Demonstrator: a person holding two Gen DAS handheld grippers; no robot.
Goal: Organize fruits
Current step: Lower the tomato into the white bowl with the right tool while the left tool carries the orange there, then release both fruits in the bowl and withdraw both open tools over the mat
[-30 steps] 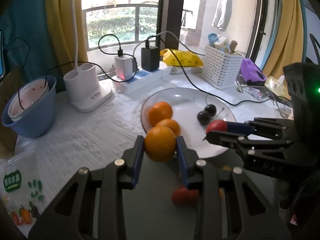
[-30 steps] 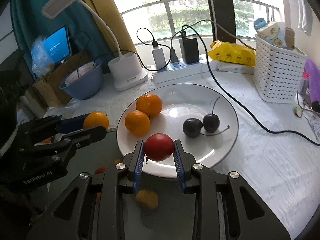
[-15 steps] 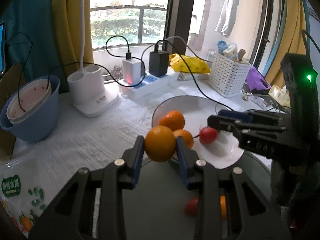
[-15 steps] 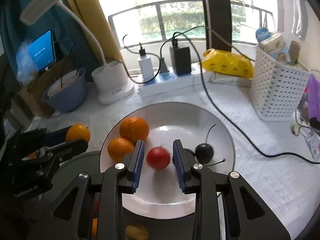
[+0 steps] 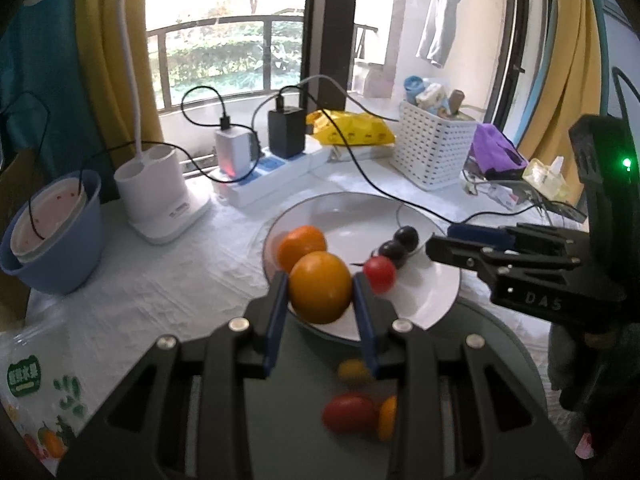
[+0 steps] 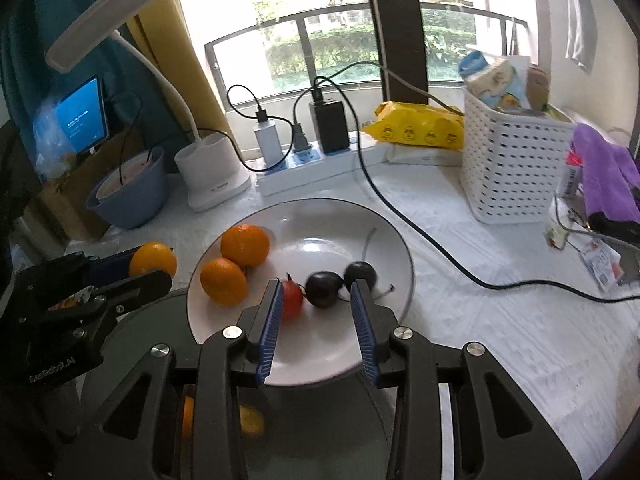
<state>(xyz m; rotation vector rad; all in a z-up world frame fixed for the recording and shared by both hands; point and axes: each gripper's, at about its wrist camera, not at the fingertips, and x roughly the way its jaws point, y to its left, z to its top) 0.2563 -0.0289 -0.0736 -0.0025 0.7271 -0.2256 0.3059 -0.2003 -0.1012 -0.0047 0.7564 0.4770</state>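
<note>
The small red tomato-like fruit [image 6: 292,300], pinched between the right gripper's [image 6: 316,322] blue pads a second ago, now lies free on the round white ceramic plate [image 6: 394,240], and that gripper's fingers stand spread wide on either side of it. The red fruit sits close against the nearer of two dark, stemmed cherries [image 6: 324,284], though whether they touch is hard to tell through the motion blur. Two loose oranges [image 6: 245,245] rest side by side on the plate's left half.

The left gripper [image 5: 320,300] pinches a third round orange [image 5: 320,292] firmly between its blue-lined fingers, holding it above the plate's near rim, beside the oranges already set down; in the right wrist view the same fruit shows just off the plate's left edge.

More small red and yellow fruits [image 5: 348,412] lie blurred on the dark round surface beneath both grippers.

Behind the plate on the white tablecloth [image 6: 500,332] stand a white power strip with chargers [image 6: 304,160], a white desk lamp base [image 6: 212,176], a blue plastic bowl [image 6: 130,196] and a white perforated basket [image 6: 516,168].
</note>
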